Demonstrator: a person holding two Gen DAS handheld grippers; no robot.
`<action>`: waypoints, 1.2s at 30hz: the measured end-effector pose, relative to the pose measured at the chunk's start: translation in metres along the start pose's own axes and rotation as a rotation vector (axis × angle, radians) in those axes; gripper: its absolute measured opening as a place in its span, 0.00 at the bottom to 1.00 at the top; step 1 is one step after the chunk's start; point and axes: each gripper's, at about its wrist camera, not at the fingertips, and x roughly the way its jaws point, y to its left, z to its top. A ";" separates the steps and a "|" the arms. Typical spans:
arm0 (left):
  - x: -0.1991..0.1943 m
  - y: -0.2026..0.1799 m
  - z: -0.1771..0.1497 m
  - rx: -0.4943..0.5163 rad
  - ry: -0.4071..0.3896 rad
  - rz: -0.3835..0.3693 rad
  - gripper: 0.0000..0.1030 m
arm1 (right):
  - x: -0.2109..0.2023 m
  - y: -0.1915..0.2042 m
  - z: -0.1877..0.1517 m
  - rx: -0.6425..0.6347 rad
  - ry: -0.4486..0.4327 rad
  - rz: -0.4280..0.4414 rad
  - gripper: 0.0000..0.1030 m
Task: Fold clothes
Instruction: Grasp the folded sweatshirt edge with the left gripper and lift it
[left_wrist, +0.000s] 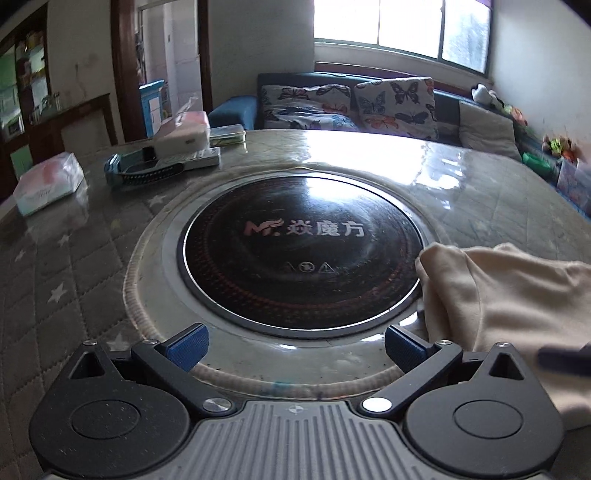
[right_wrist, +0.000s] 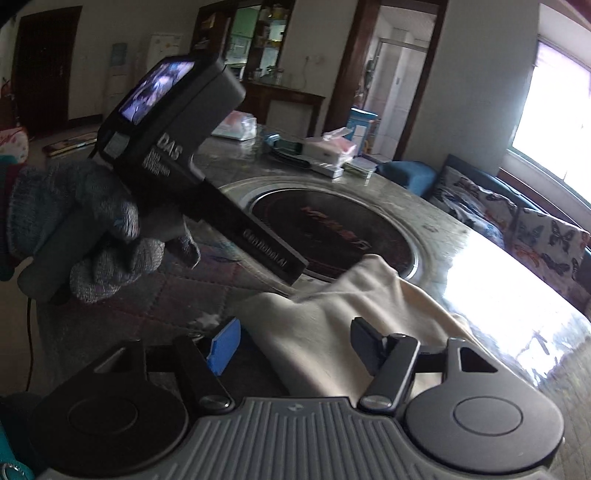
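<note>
We've got the cream garment (right_wrist: 354, 314) bunched on the glossy table cover (left_wrist: 92, 258), one corner lapping onto the black cooktop disc (left_wrist: 295, 251). The risk we see: on that slick surface the cloth may slide or drag instead of folding, or a pinch may catch only one layer. Our right gripper (right_wrist: 295, 350) has its fingers partly apart with cloth lying between them (no pad looks pressed on it). Our left gripper (left_wrist: 295, 345) is spread wide and empty, the garment just beside its right finger.
</note>
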 end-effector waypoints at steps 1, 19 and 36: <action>-0.003 0.003 0.002 -0.017 -0.001 -0.016 1.00 | 0.003 0.004 0.001 -0.011 0.008 0.008 0.56; 0.004 0.005 0.011 -0.398 0.189 -0.443 0.99 | -0.011 -0.019 0.006 0.198 -0.036 0.020 0.06; 0.031 -0.005 0.009 -0.596 0.306 -0.624 0.71 | -0.037 -0.036 -0.003 0.279 -0.121 0.091 0.06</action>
